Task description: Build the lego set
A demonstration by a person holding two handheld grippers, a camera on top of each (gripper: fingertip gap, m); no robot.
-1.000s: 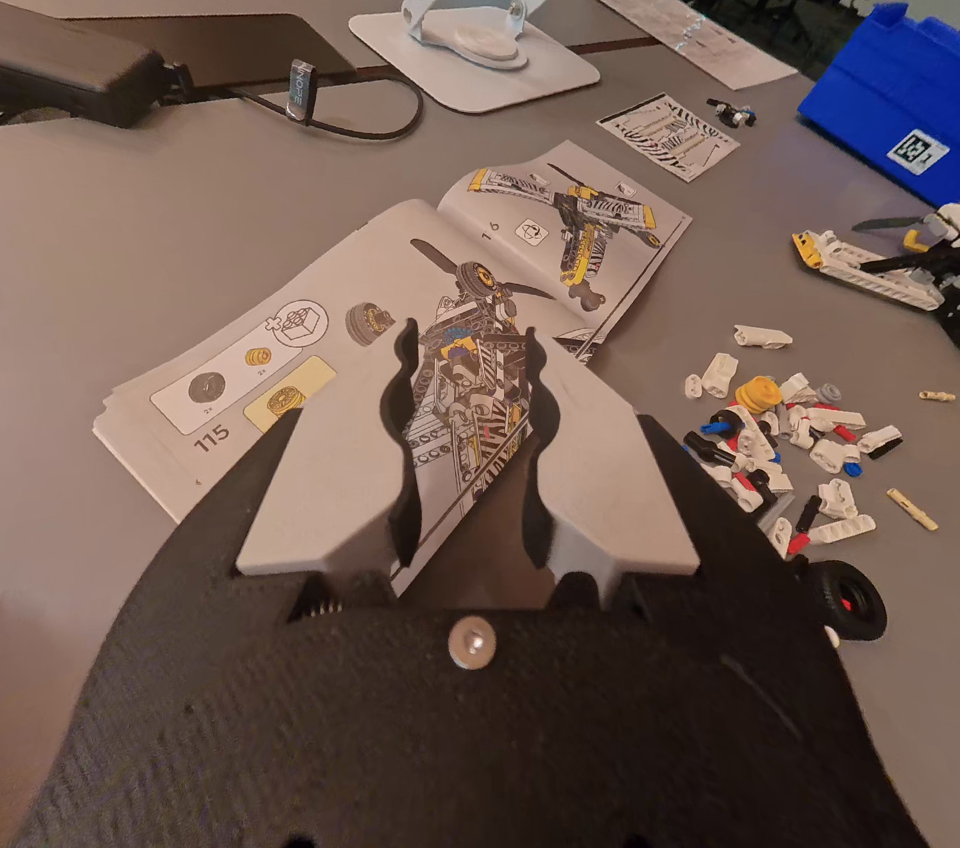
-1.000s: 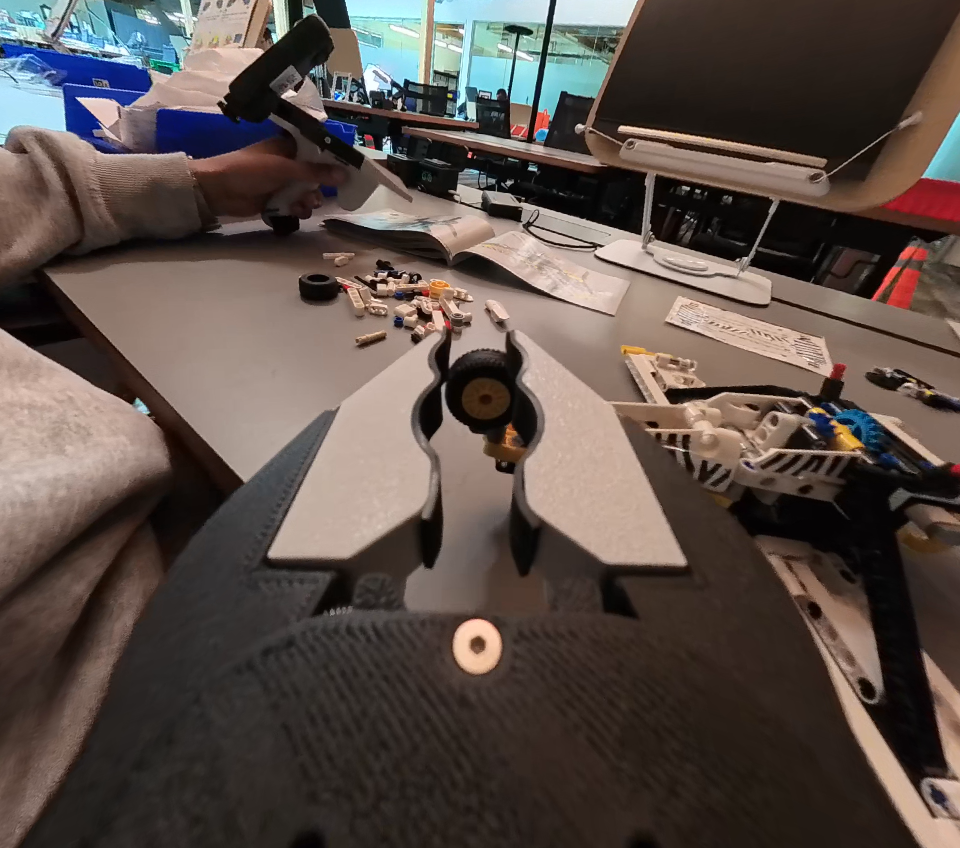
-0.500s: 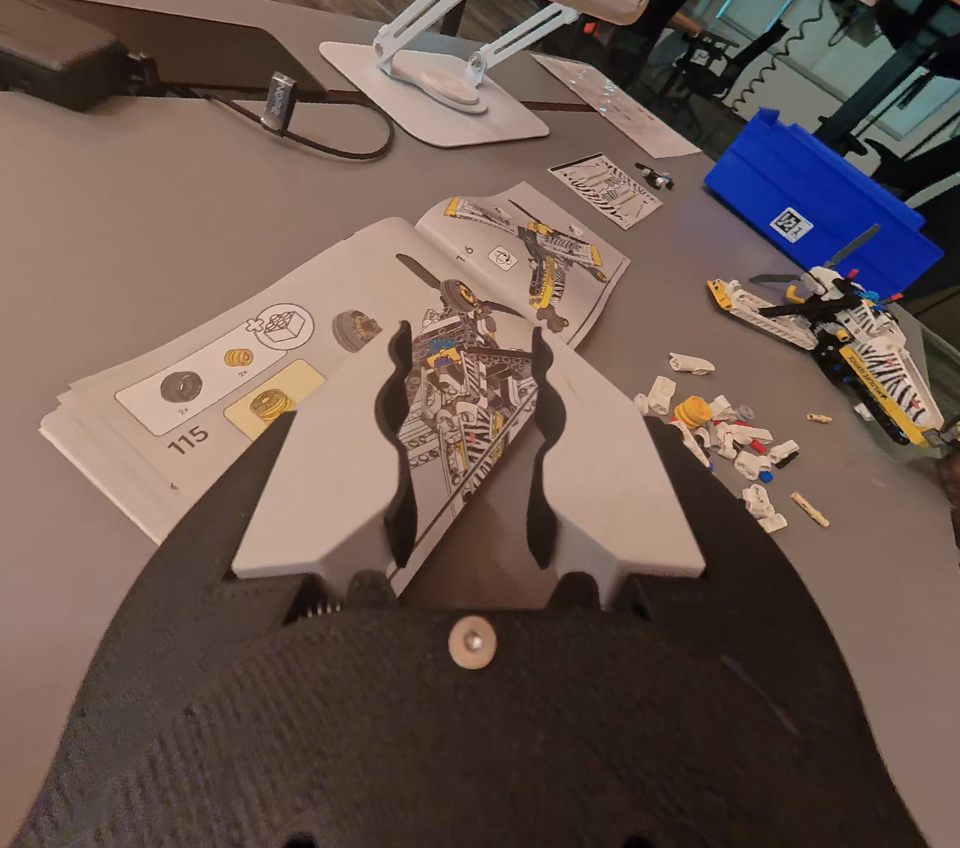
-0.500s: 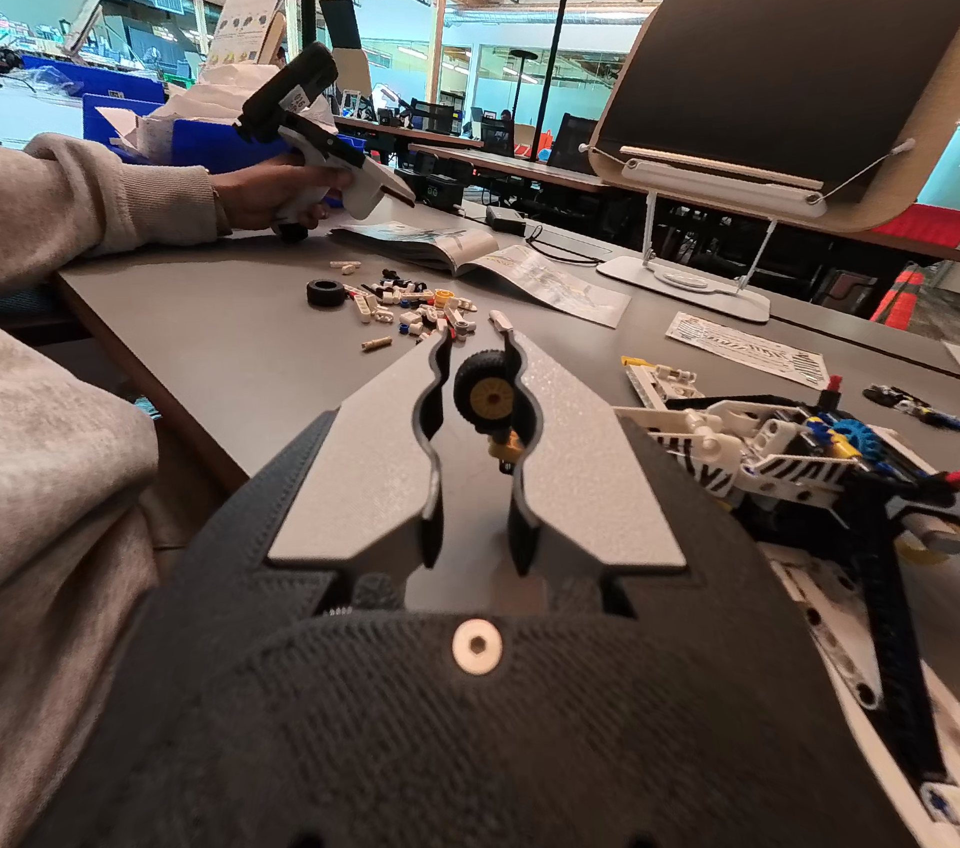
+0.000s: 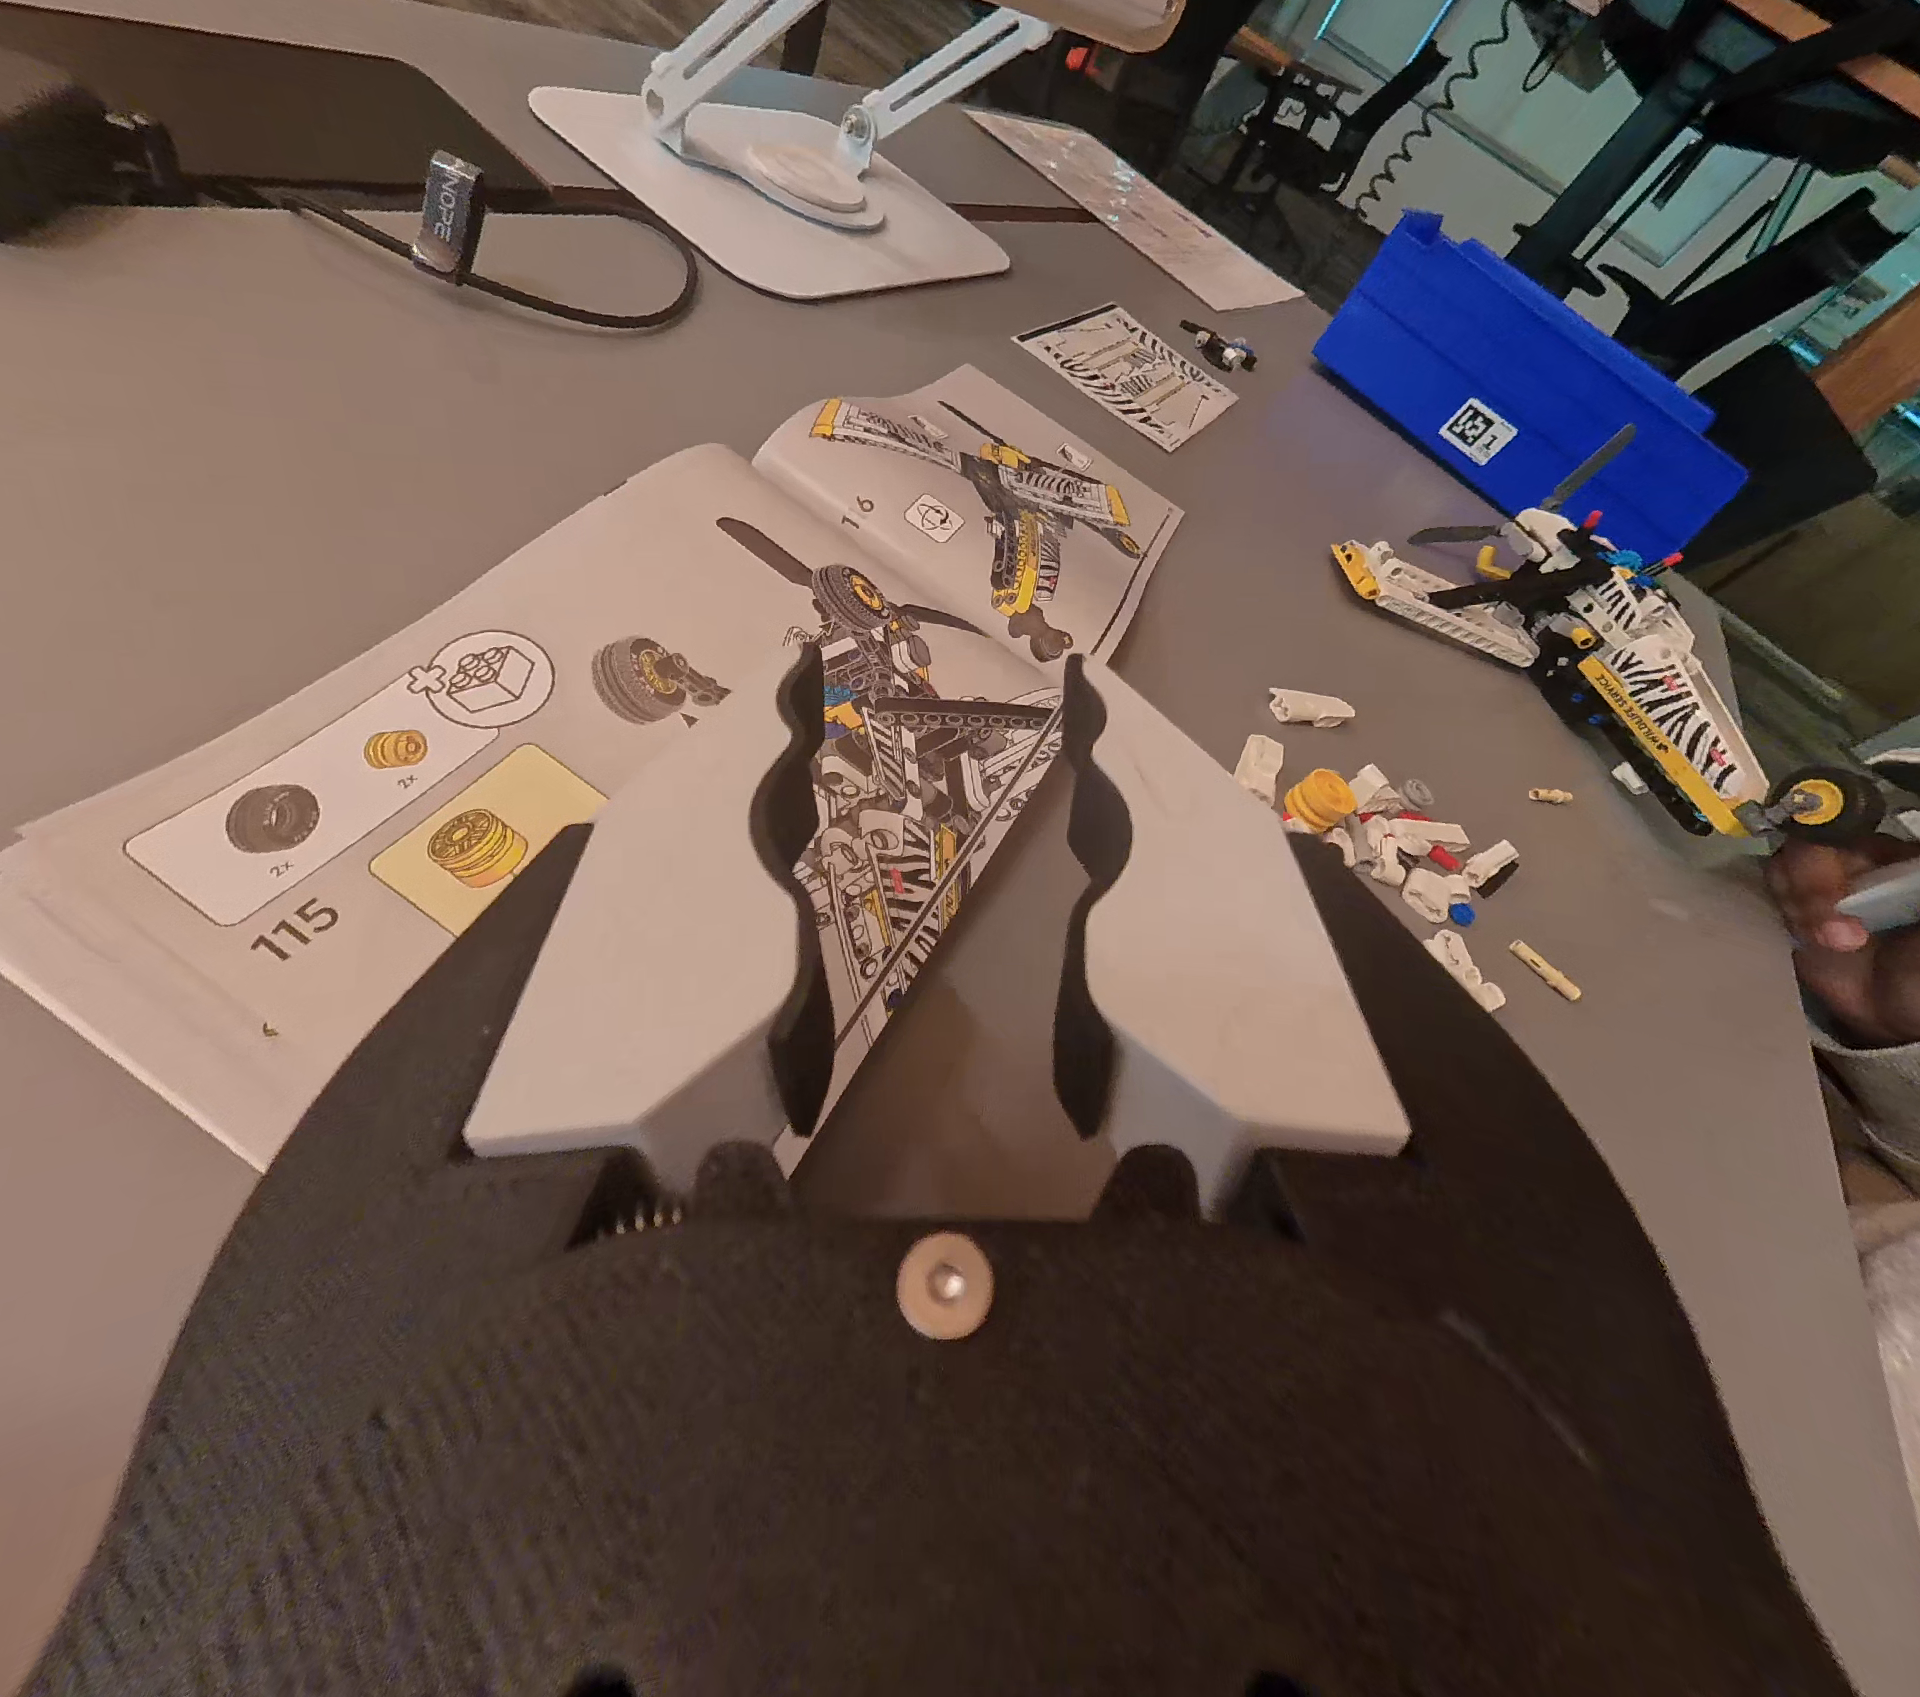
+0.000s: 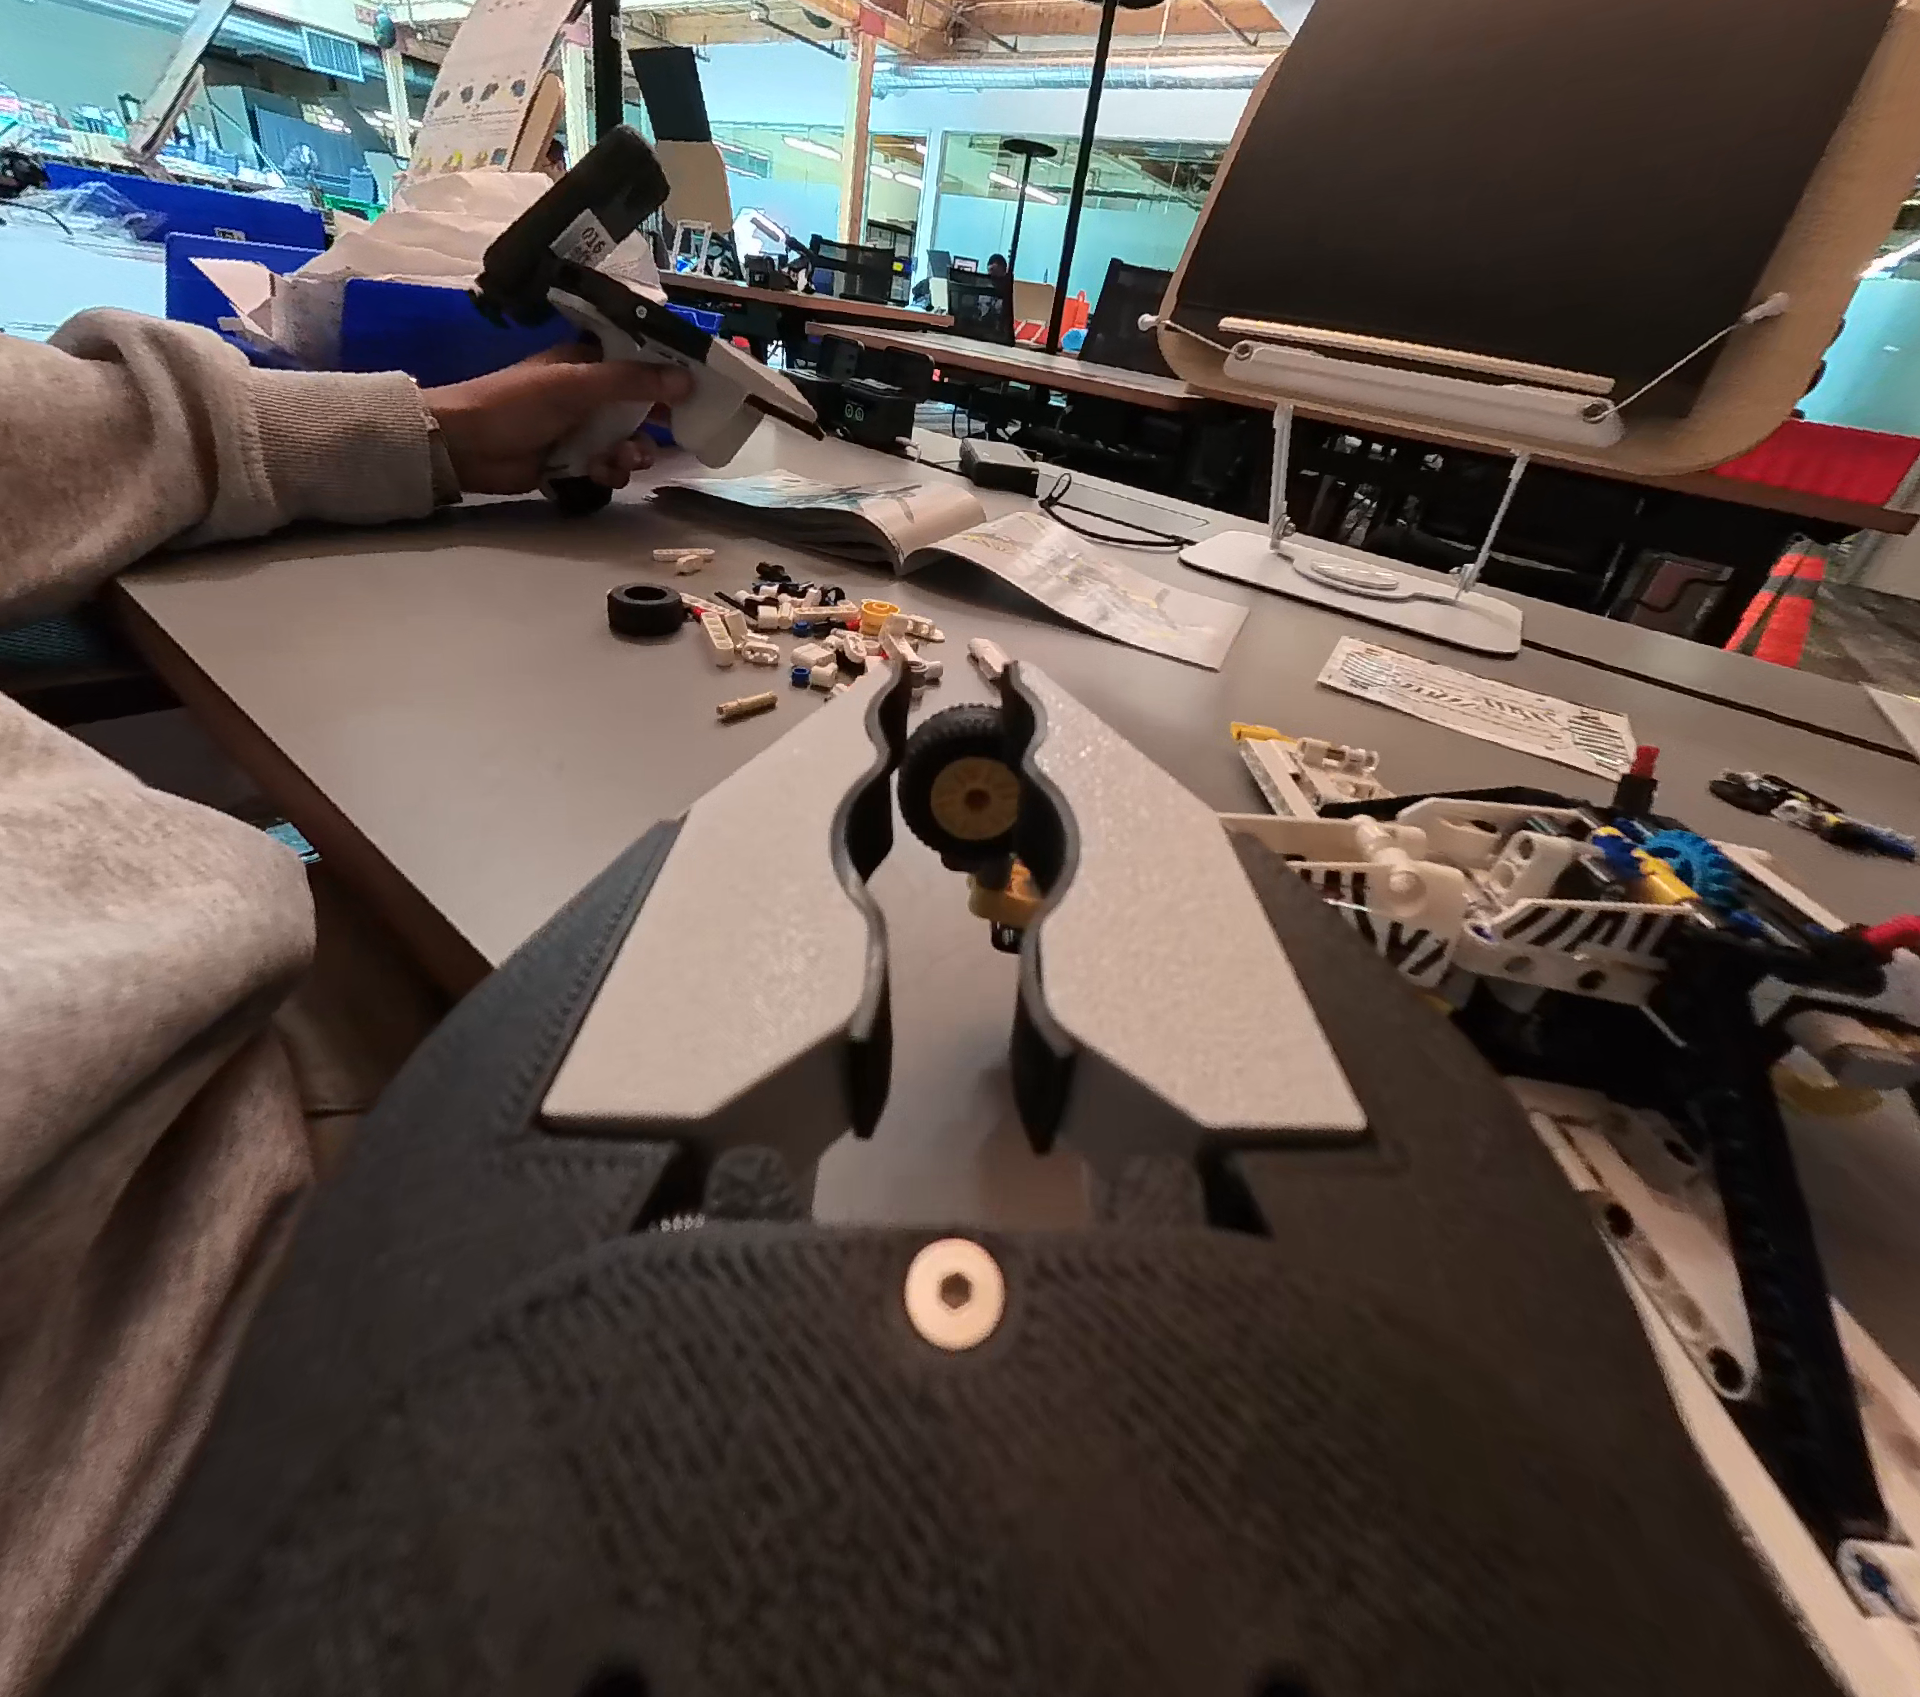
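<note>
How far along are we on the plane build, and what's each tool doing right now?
Mostly built: the zebra-striped plane has wings, propeller and body assembled. In hand: the right tool grips an assembled wheel, black tyre on yellow hub. The left tool is open and empty over the instruction booklet. Left: fit that wheel, then use the loose tyre and the small parts pile.

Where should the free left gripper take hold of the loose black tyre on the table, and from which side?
Judging by its pose, across the tread of the loose black tyre, from above: it seems to lie flat, apart from the pile of small parts. The left gripper is open.
</note>
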